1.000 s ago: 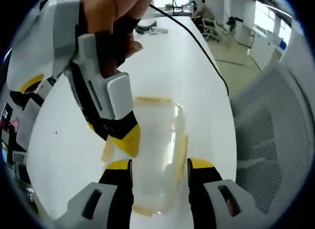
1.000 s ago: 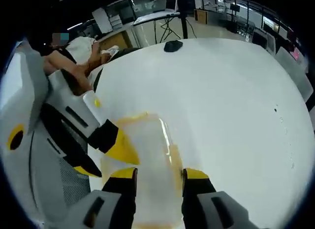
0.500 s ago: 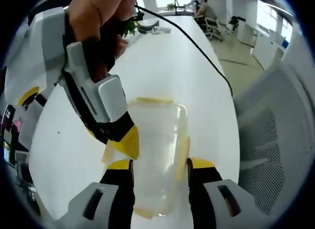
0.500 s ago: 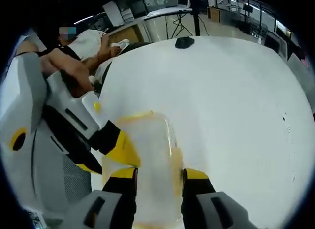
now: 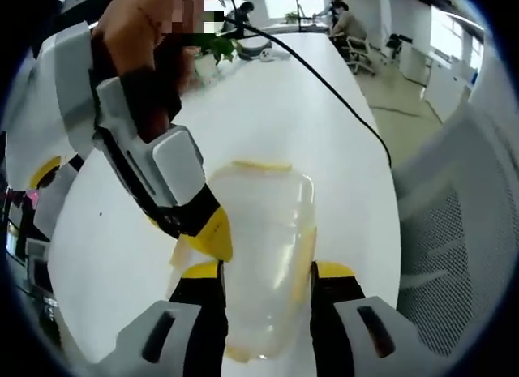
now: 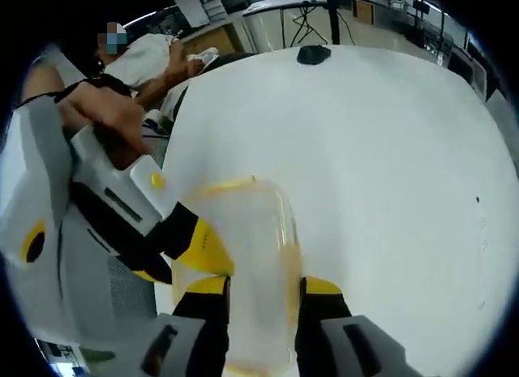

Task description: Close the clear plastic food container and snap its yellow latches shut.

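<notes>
We are seeing the container (image 5: 263,255) lying on the white table (image 5: 268,109), lid on. In the left gripper view the right gripper (image 5: 212,231) is touching the container's left edge from the left; we cannot tell its jaw state. The left gripper (image 5: 266,273) is straddling the container's near end, jaws apart at its sides. A yellow latch (image 5: 302,251) is sitting on the container's right side. A mesh chair (image 5: 454,231) is standing right of the container.

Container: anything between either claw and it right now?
Nothing visible. In the left gripper view the container sits between the left claw jaws, with the right claw tip at its side. The right gripper view shows the same from the other end, on the bare white table.
</notes>
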Action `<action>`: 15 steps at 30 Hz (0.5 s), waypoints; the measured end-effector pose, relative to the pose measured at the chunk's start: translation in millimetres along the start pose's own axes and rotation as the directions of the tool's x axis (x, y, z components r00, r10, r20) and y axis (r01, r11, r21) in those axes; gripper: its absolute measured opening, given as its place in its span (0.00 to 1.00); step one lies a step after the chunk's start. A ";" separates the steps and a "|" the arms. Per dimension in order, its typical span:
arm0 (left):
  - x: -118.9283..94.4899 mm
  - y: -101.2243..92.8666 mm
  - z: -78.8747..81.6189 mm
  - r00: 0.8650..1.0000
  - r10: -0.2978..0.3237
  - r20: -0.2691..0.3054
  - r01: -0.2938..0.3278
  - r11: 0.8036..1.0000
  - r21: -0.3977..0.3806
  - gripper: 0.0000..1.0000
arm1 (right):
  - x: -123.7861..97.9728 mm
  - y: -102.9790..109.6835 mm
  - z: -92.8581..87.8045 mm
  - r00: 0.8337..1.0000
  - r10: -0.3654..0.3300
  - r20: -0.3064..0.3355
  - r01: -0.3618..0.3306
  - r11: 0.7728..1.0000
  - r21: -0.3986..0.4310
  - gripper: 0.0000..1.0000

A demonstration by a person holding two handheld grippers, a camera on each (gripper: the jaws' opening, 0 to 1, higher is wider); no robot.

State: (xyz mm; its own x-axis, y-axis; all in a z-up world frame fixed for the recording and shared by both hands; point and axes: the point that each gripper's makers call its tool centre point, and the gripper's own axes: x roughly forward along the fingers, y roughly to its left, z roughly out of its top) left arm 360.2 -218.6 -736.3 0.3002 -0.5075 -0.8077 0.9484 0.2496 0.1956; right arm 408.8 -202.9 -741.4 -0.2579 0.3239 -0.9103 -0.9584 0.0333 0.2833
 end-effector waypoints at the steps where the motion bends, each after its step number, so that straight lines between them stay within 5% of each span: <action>1: 0.3 0.8 -0.5 1.000 0.008 -0.001 -0.008 1.000 -0.018 0.35 | -1.0 -2.3 0.5 1.000 -0.009 -0.011 0.009 1.000 -0.018 0.28; 15: -0.8 -5.7 3.6 1.000 -0.020 0.002 0.020 1.000 0.011 0.36 | -0.7 2.1 -4.2 1.000 -0.011 0.023 0.011 1.000 0.014 0.29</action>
State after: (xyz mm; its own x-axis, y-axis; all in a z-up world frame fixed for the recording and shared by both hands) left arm 355.0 -222.6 -734.8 0.2816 -0.5136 -0.8105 0.9552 0.2304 0.1859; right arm 406.5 -207.0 -741.4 -0.2445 0.3450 -0.9062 -0.9594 0.0495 0.2777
